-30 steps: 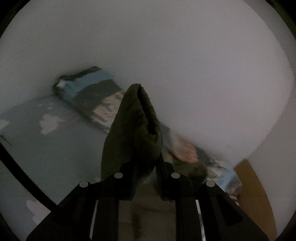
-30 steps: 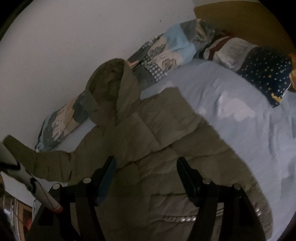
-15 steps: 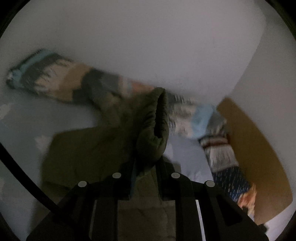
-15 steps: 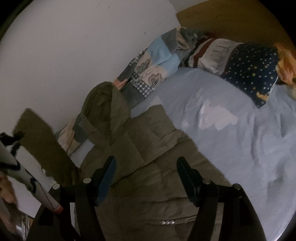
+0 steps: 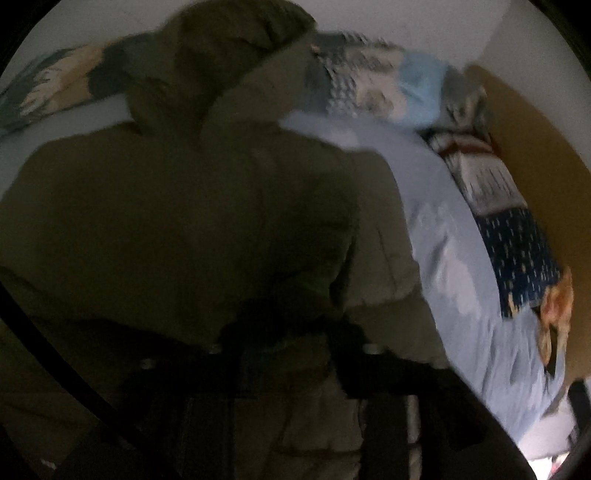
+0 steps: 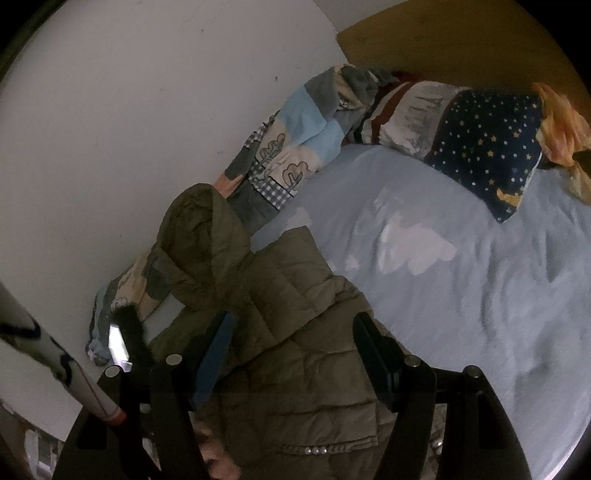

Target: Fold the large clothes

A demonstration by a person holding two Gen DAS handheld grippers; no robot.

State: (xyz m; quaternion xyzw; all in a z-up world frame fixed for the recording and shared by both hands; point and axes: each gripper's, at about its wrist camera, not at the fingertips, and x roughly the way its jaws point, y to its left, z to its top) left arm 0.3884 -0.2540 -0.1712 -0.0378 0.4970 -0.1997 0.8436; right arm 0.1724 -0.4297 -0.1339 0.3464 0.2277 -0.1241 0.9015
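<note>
**Coat flat on bed, right fingers spread, left unclear**

Your bed [image 6: 461,280] with its pale blue cloud sheet fills the right wrist view from 2 to 5 o'clock. The olive puffer coat [image 6: 295,354] lies spread on it, centre to 7 o'clock, hood [image 6: 199,229] toward the wall [image 6: 129,110] at 10 o'clock. A patchwork blanket [image 6: 295,140] runs along the wall, touching the hood. A starry navy pillow [image 6: 487,144] sits at 2 o'clock against the wooden headboard [image 6: 443,33].

Your right gripper [image 6: 295,354] hangs over the coat's chest, fingers spread wide, nothing between them.

Your left gripper [image 5: 288,350] sits at 6 o'clock in its own view, dark and blurred against the coat [image 5: 177,221]; you can't tell whether it's pinching fabric or parted.
</note>
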